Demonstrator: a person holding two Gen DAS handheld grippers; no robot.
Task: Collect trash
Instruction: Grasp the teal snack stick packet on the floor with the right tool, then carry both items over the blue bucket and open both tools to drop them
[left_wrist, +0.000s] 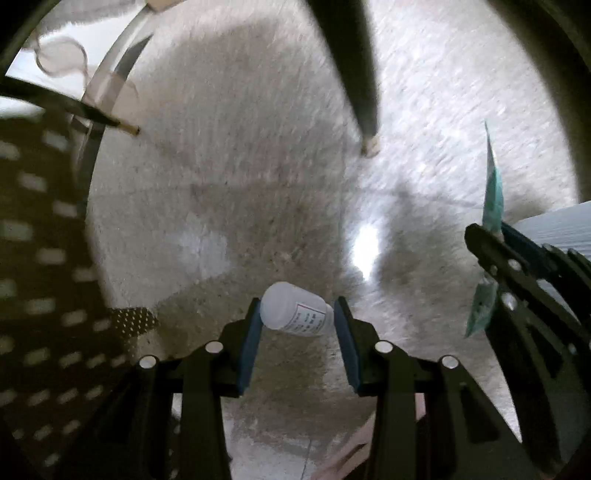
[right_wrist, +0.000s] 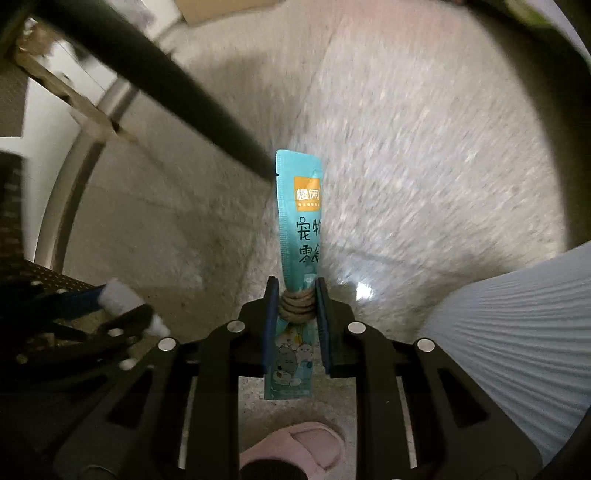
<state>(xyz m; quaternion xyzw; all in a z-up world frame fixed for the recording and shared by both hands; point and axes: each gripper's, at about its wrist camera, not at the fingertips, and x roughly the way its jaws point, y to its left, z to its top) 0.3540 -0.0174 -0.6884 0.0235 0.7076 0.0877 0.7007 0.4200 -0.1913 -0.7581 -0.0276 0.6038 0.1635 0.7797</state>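
Trash in hand on both sides: your left gripper (left_wrist: 297, 325) clamps a small white plastic bottle (left_wrist: 293, 310) crosswise between its blue fingers (left_wrist: 251, 343), cap end toward the left pad, printed label toward the right. It hangs clear above the speckled floor (left_wrist: 229, 177). At far left of that view, a dark perforated mesh panel (left_wrist: 40, 258) fills the edge; two dark furniture legs (left_wrist: 354, 74) stand on the floor beyond.

To the right, your right gripper (right_wrist: 295, 314) pinches a teal snack sachet (right_wrist: 301, 218), fingers (right_wrist: 271, 325) closed on a coil of brown twine (right_wrist: 297, 306) wound round the packet. The sachet stands upright along the fingers, its top past their tips and its bottom end between the arms. Below it, a pink slipper (right_wrist: 299, 450) shows on the floor; pale ribbed fabric (right_wrist: 517, 332) lies at right. No bin identifiable in either view.
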